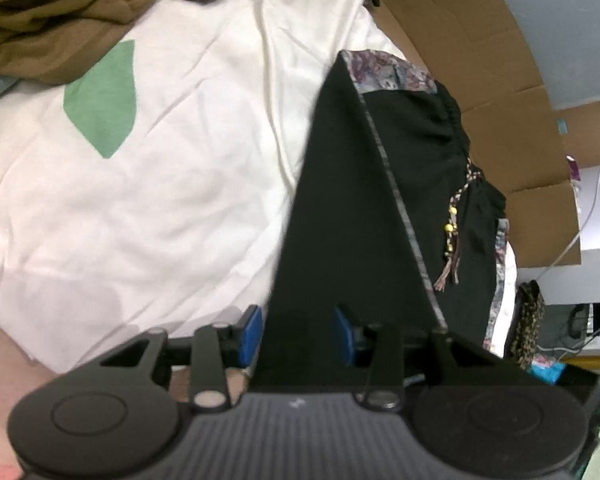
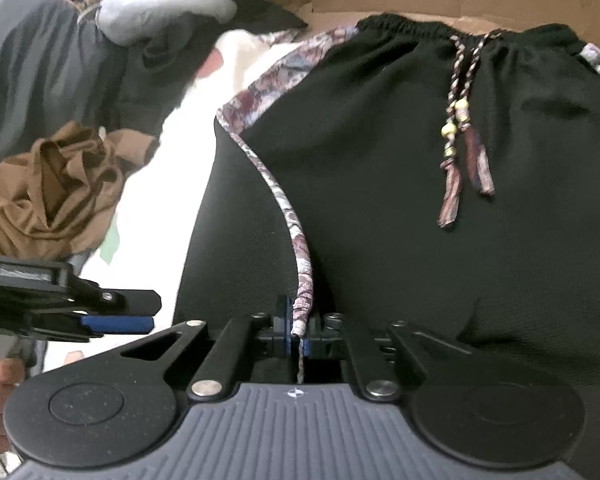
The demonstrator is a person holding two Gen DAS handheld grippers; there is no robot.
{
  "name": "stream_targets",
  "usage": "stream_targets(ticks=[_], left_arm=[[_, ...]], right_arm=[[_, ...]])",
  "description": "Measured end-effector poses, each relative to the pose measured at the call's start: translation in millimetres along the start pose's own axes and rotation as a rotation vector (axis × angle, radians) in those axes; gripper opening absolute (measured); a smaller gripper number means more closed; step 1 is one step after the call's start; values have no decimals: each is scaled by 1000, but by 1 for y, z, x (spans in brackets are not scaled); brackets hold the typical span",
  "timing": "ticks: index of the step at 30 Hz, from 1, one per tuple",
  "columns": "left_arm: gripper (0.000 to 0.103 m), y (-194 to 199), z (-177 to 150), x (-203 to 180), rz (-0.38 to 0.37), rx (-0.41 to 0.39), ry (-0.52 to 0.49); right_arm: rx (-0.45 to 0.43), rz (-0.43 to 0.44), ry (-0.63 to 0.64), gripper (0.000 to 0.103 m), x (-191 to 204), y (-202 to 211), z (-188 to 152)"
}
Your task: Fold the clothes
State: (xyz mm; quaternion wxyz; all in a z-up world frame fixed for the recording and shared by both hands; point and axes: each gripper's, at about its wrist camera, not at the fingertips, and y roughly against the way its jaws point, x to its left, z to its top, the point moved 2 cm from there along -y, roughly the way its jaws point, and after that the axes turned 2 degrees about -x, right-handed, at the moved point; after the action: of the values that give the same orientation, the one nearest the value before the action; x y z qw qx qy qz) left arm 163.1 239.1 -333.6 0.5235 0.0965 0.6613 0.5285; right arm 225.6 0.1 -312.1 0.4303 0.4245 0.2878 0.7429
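Pinching the patterned trim (image 2: 300, 280) of the black shorts (image 2: 420, 208), the right tool (image 2: 297, 338) points steeply downward, its blue pads pressed together on the trim's edge. From that grip the trim curves up and to the left along the fold of the shorts, which lie spread with the waistband (image 2: 460, 32) farthest from the camera and the beaded drawstring (image 2: 460, 128) hanging over the front. The left tool (image 1: 298, 334) also tilts downward; its blue fingers (image 1: 249, 334) stand apart, and a taut triangular flap of the shorts (image 1: 340, 220) passes between them, with no pad seen to press on it. In the right wrist view the left tool (image 2: 112, 322) appears side-on at the left edge, just beside the shorts, with fingers of the person's hand (image 2: 0, 376) below it. The shorts rest on a white sheet (image 1: 160, 200) bearing a green patch (image 1: 104, 100). A brown garment (image 1: 60, 12) lies bunched beyond, and cardboard (image 1: 480, 80) borders the far side.
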Motion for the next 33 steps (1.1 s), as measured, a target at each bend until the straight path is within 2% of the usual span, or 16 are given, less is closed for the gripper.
stream_targets(ticks=[14, 33], left_arm=[[42, -28, -31, -38, 19, 74, -94], [42, -62, -82, -82, 46, 180, -192]], right_arm=[[-88, -29, -109, 3, -62, 87, -5], [-243, -129, -340, 3, -187, 186, -28]])
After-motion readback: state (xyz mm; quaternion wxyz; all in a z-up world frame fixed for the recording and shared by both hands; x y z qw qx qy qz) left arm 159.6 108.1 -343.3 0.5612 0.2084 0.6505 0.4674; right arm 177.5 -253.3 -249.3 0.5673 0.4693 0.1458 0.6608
